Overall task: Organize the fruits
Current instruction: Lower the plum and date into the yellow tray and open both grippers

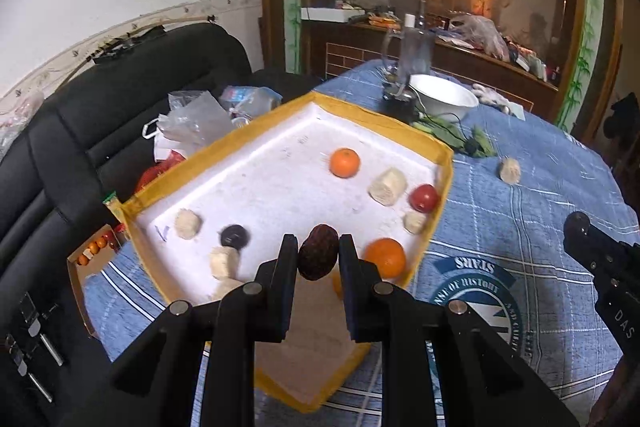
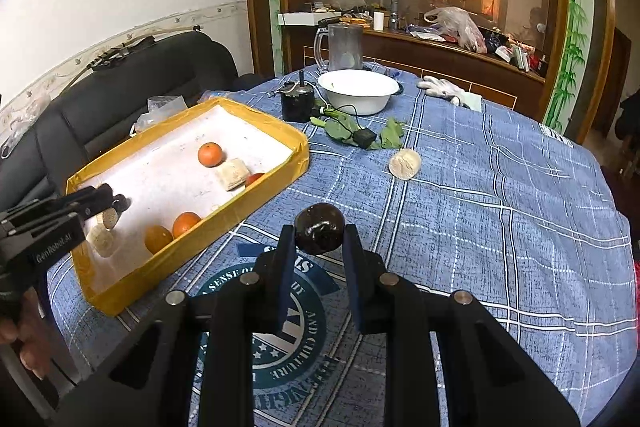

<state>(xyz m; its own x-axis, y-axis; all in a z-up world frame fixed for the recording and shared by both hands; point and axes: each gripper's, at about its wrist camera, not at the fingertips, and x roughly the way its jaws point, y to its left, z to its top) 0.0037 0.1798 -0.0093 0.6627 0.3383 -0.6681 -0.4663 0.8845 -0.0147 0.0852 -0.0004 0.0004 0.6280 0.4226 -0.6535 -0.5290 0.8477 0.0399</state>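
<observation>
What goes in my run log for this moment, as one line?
left gripper: shut on date, over tray | right gripper: shut on dark fruit, above tablecloth

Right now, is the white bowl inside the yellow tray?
No, the white bowl stands on the blue tablecloth, beyond the yellow tray.

yellow-rimmed tray (image 2: 256, 211) (white inside), blue plaid tablecloth (image 2: 500, 247)

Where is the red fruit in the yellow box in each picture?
Left wrist view: the red fruit sits right of centre, by the right wall of the yellow box, beside a pale chunk.
Right wrist view: the red fruit is left of centre, half hidden behind the box's near wall, next to the same pale chunk.
Shared landmark: the white bowl behind the box.
</observation>
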